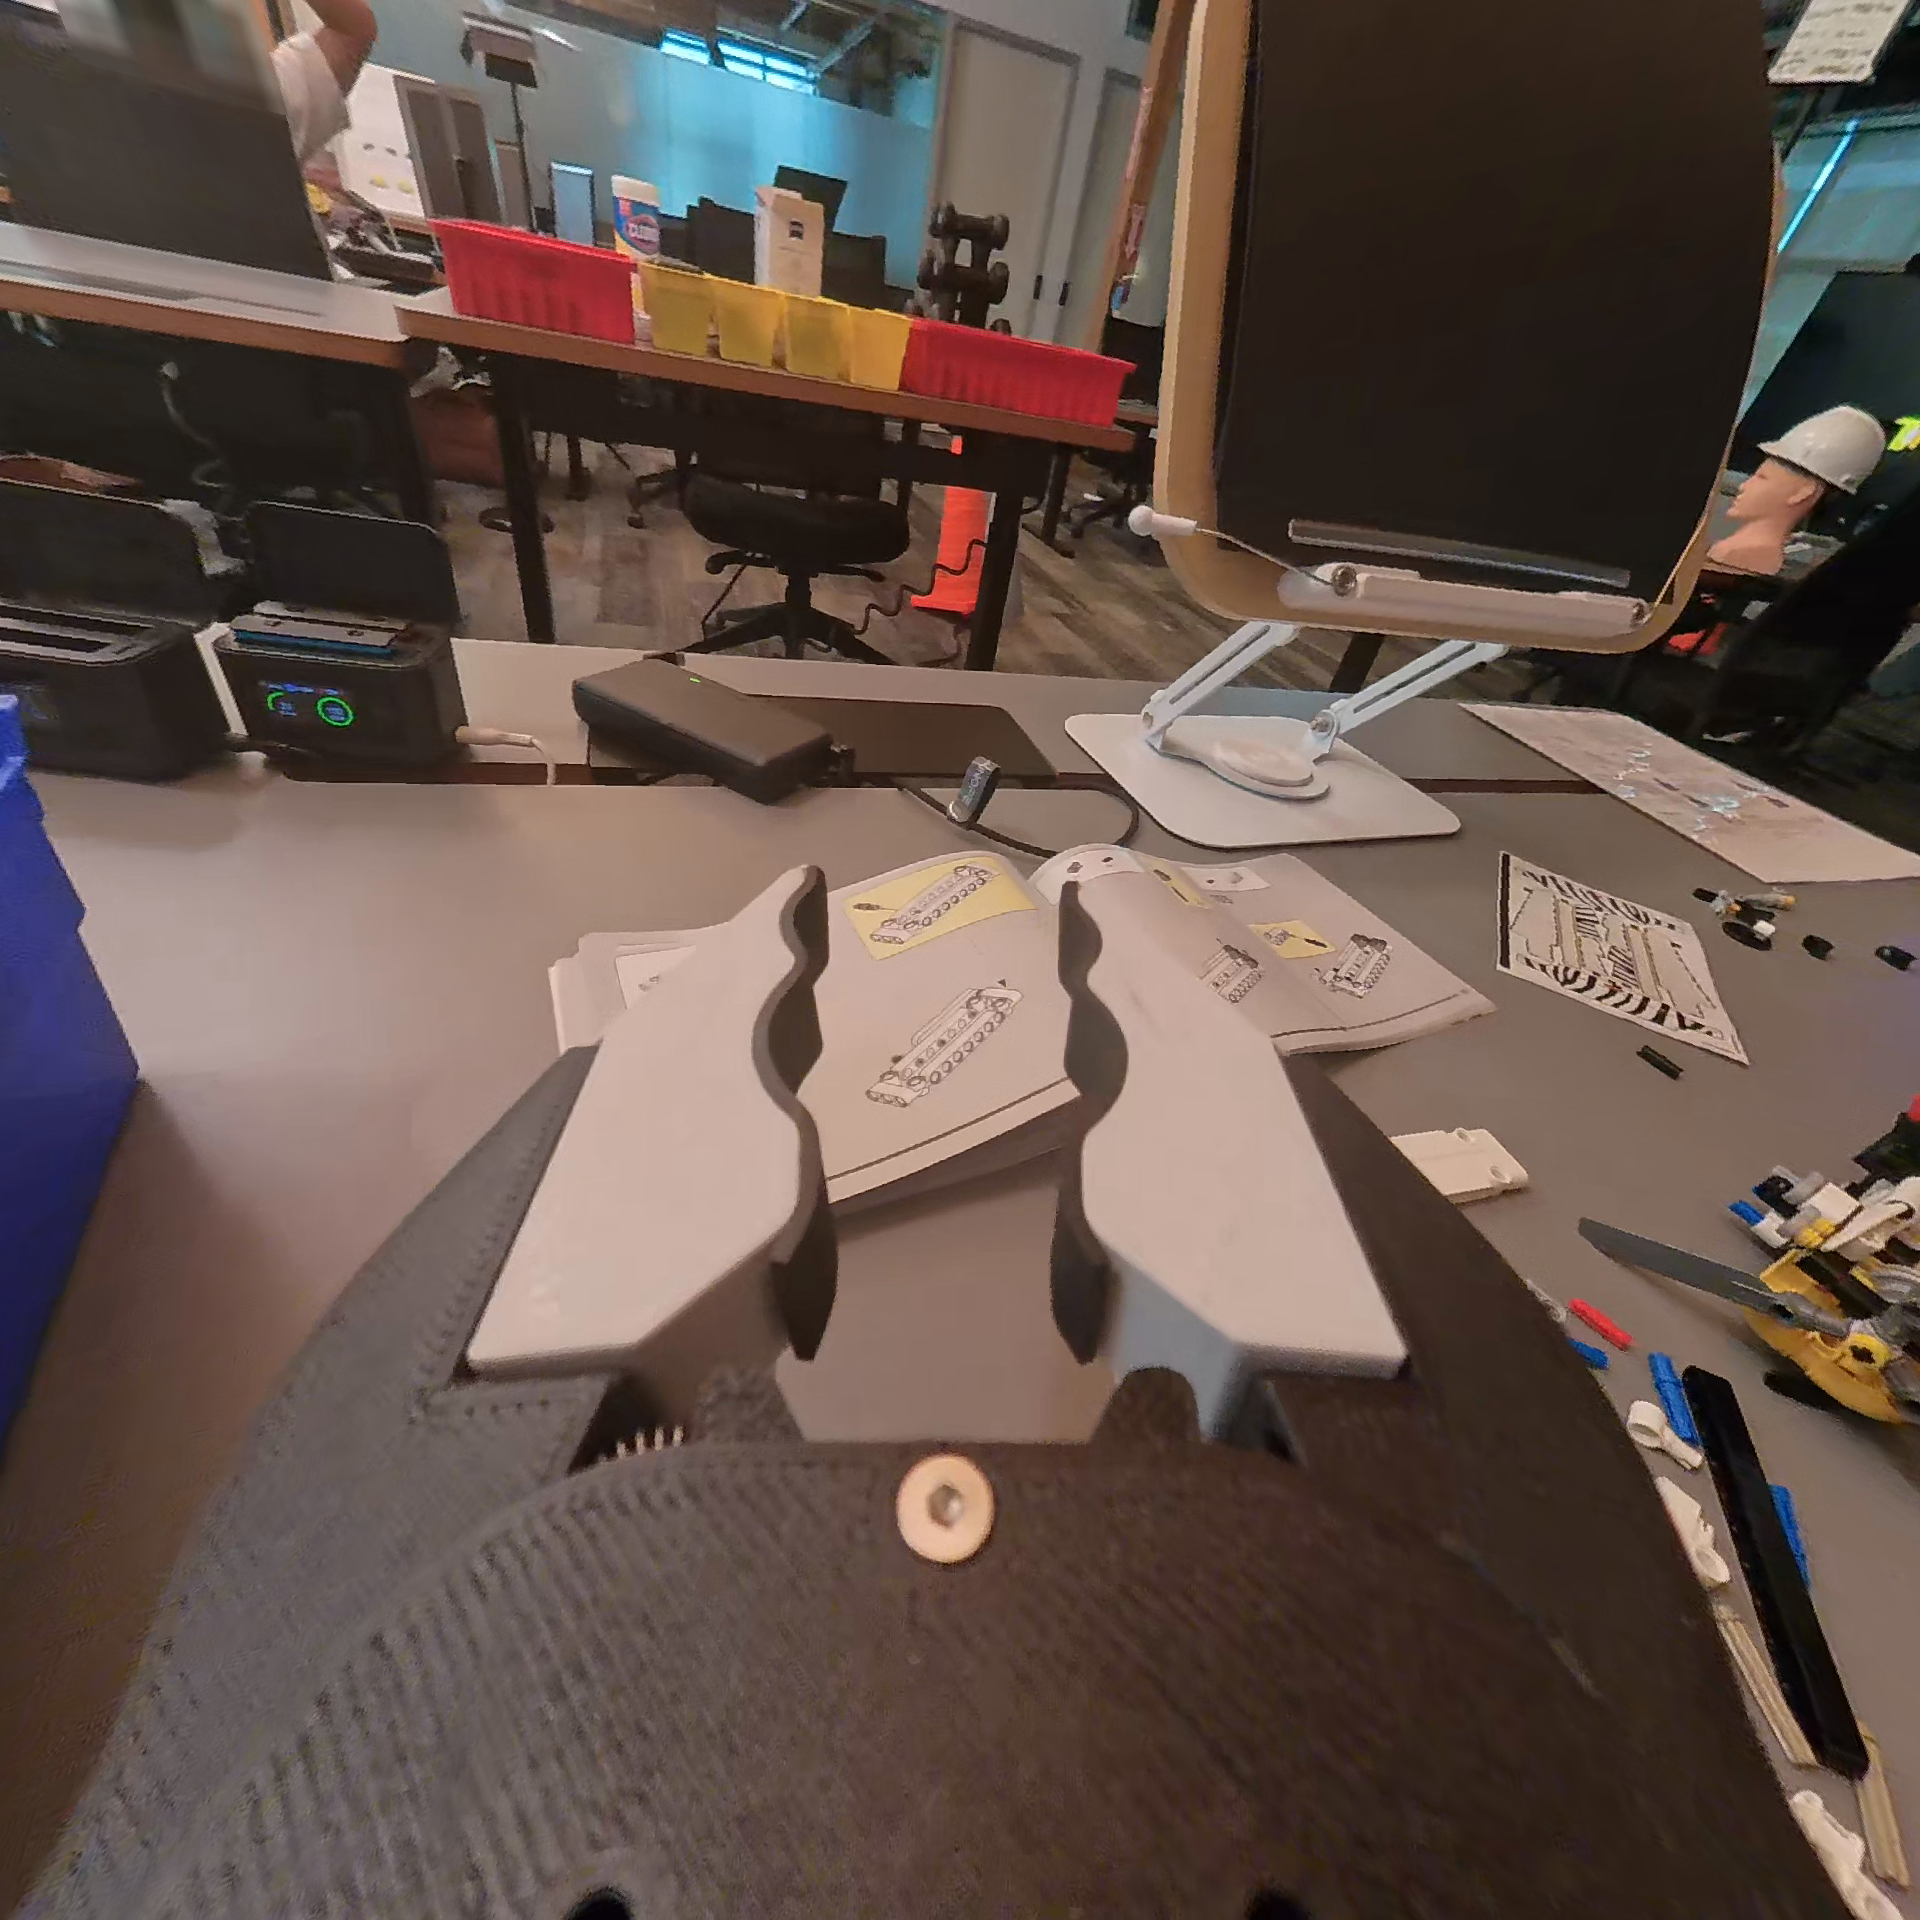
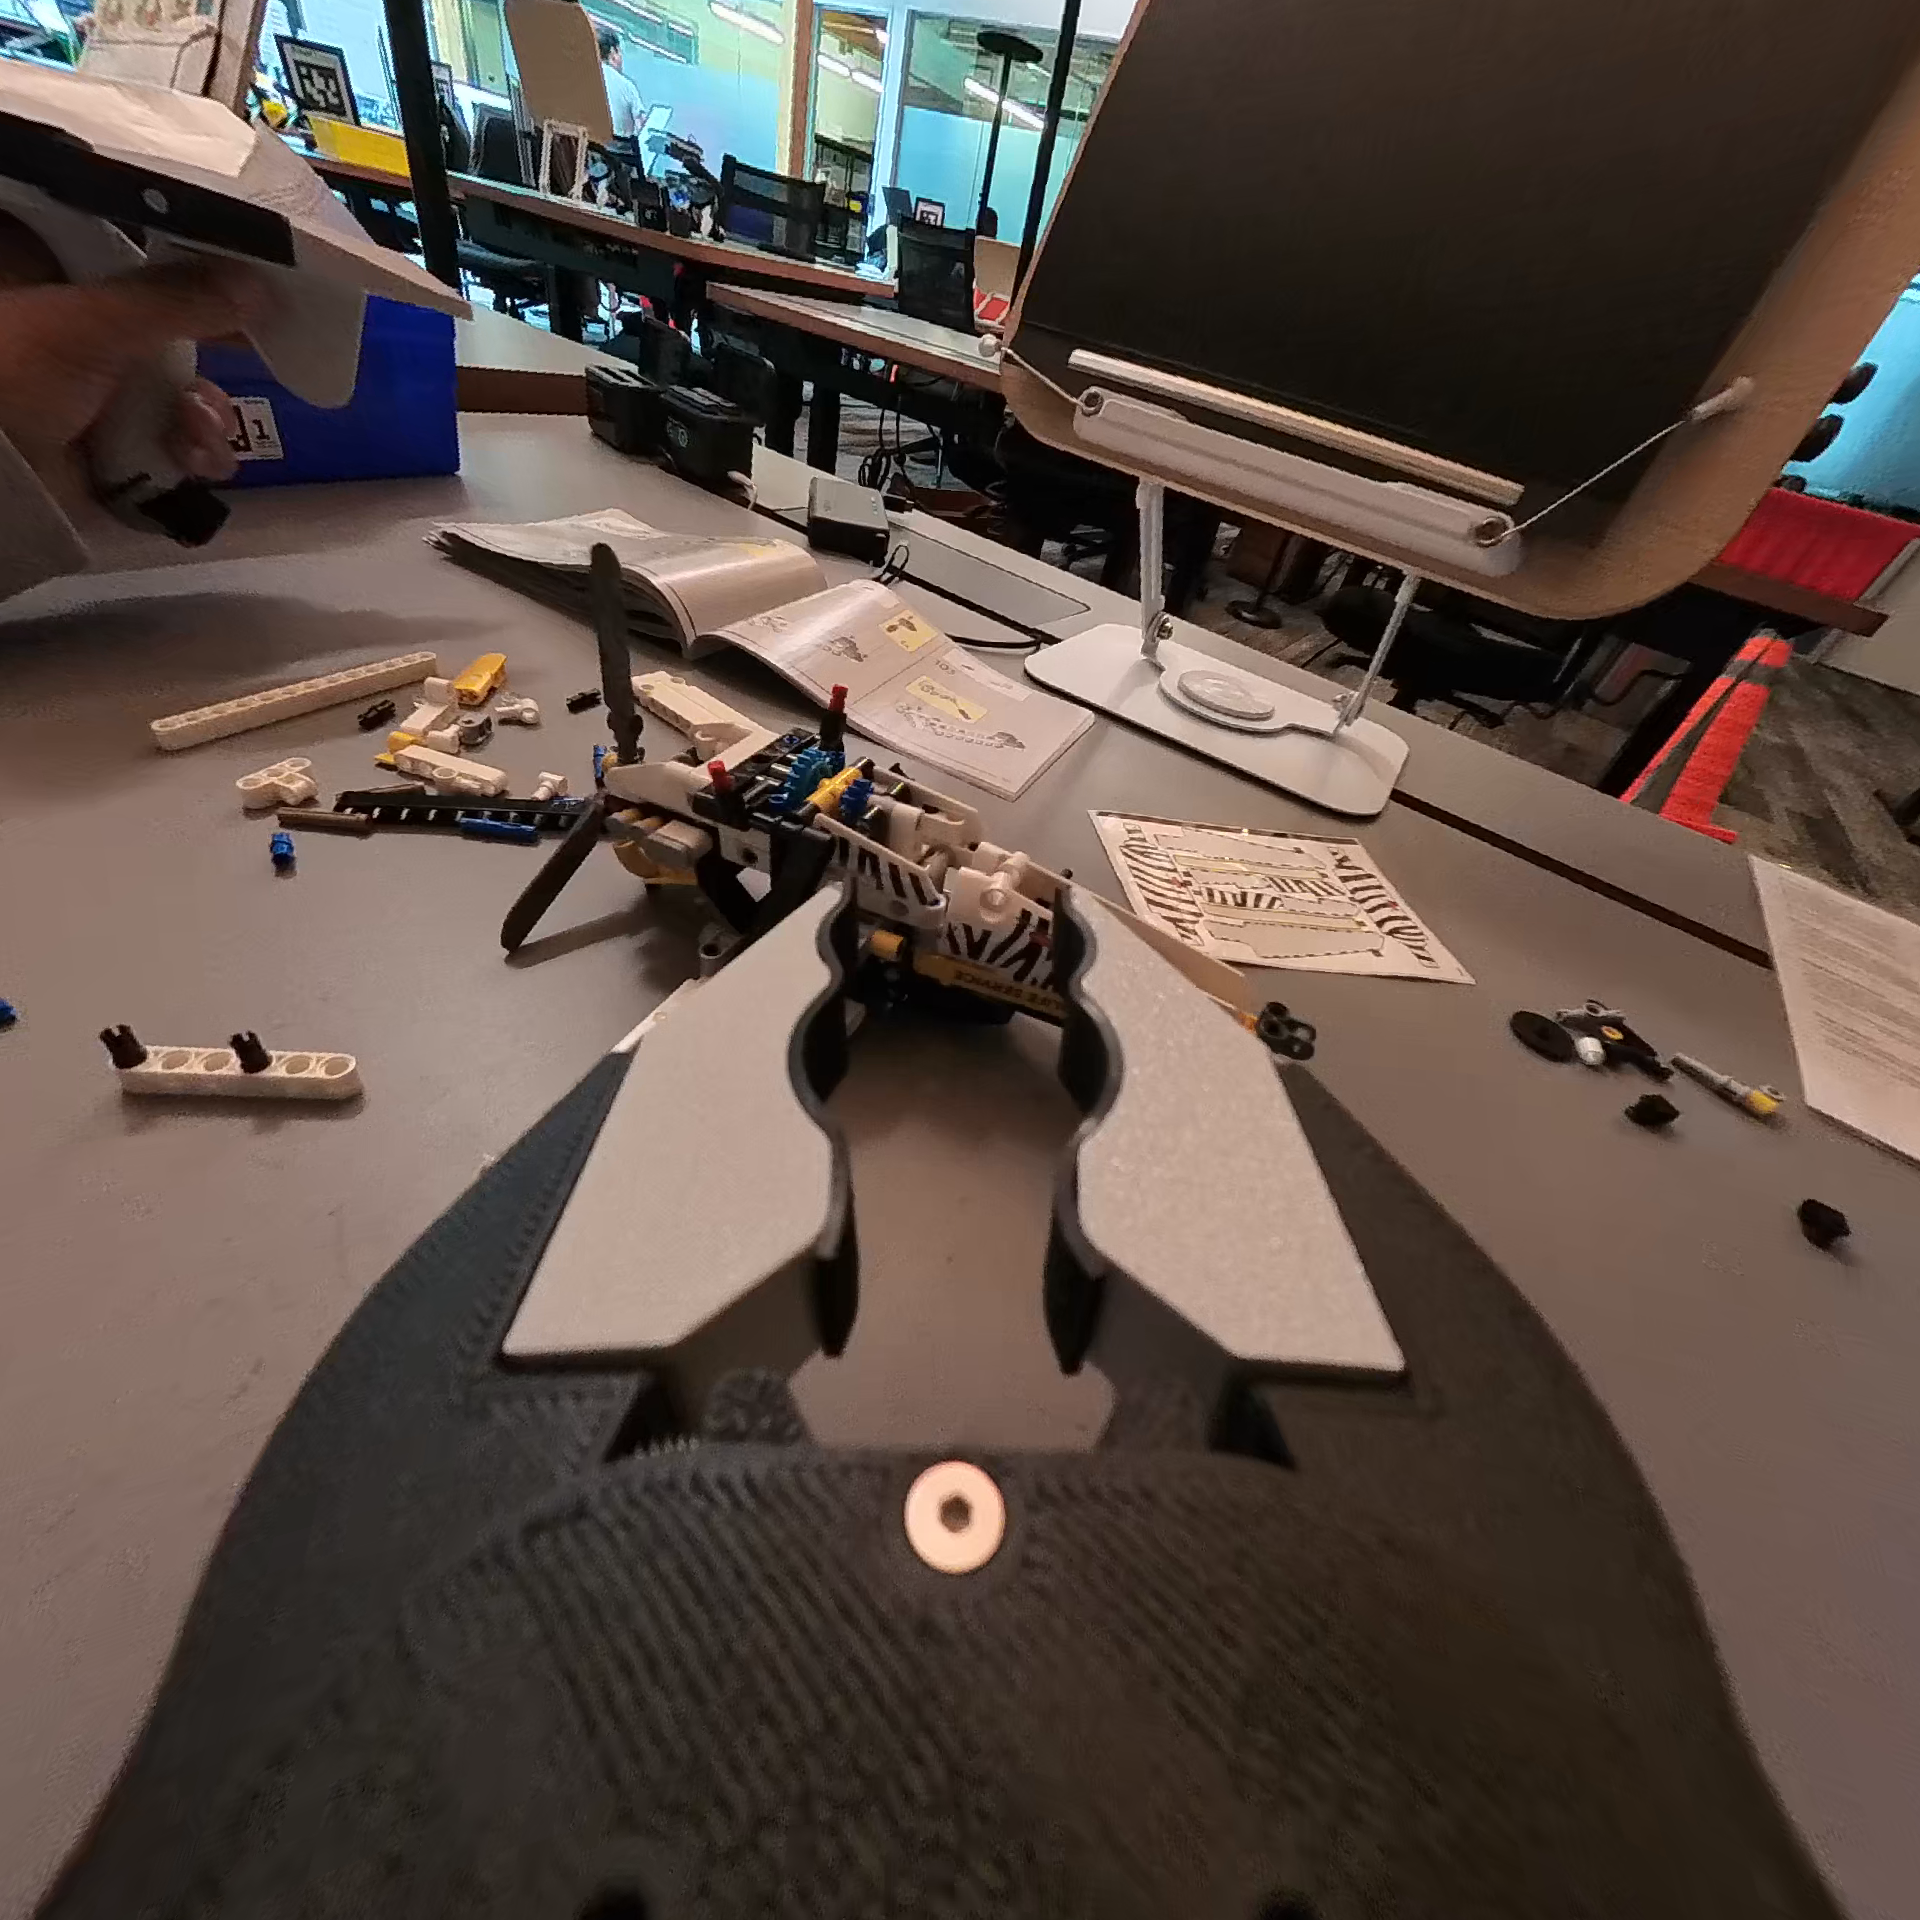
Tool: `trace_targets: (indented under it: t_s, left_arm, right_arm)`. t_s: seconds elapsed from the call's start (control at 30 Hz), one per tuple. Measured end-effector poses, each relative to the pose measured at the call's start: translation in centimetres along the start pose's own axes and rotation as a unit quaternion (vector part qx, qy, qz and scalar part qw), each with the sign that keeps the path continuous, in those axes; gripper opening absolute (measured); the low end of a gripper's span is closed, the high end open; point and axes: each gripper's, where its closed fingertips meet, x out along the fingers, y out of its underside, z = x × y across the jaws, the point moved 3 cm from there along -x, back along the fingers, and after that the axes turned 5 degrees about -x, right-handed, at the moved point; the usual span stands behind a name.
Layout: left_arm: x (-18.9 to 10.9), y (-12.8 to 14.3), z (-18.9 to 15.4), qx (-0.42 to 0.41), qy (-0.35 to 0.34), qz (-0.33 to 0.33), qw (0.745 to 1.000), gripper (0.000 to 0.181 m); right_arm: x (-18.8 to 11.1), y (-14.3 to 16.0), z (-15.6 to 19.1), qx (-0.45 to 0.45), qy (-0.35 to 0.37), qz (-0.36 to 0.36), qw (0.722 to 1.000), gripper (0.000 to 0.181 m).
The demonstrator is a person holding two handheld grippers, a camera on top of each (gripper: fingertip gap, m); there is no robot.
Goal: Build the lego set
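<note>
A part-built lego plane (image 2: 831, 831) with zebra stickers, yellow and black parts and a black propeller sits on the grey table. My right gripper (image 2: 951, 914) is open, its fingertips on either side of the plane's rear end, nothing held. My left gripper (image 1: 940, 904) is open and empty, held above the open instruction booklet (image 1: 935, 1039). The plane shows at the right edge of the left wrist view (image 1: 1839, 1288). Loose pieces lie left of the plane, among them a long white beam (image 2: 291, 698) and a short white beam with two black pins (image 2: 239, 1070).
A tablet stand (image 2: 1216, 696) holds a dark screen (image 2: 1455, 208) at the back. A zebra sticker sheet (image 2: 1278, 899) lies right of the plane, small black pieces (image 2: 1590, 1039) and a paper sheet (image 2: 1849, 1008) beyond. A blue bin (image 2: 353, 395) stands far left; the other gripper and a hand (image 2: 135, 312) are at upper left. One gripper's finger ends stand about 40 centimeters off the other's.
</note>
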Motion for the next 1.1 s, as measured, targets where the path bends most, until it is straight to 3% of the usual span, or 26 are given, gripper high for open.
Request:
trace_targets:
  t_s: [0.63,0.83,0.93,1.1]
  left_arm:
    - [1.0,1.5,-1.4,0.036,0.021,0.035,0.999,0.041]
    - [1.3,3.2,-5.0,0.074,0.130,0.097,0.984,0.041]
    - [1.3,4.0,-5.5,0.096,0.137,0.115,0.979,0.039]
    - [0.5,5.1,-8.0,0.080,0.220,0.139,0.962,0.038]
  right_arm:
    - [-0.1,-0.1,0.3,-0.008,-0.001,-0.003,1.000,0.035]
    - [-0.1,-0.1,0.3,-0.009,-0.001,-0.003,1.000,0.035]
    - [-0.1,-0.1,0.3,-0.009,-0.001,-0.003,1.000,0.035]
    - [-0.1,-0.1,0.2,-0.008,-0.001,-0.003,1.000,0.035]
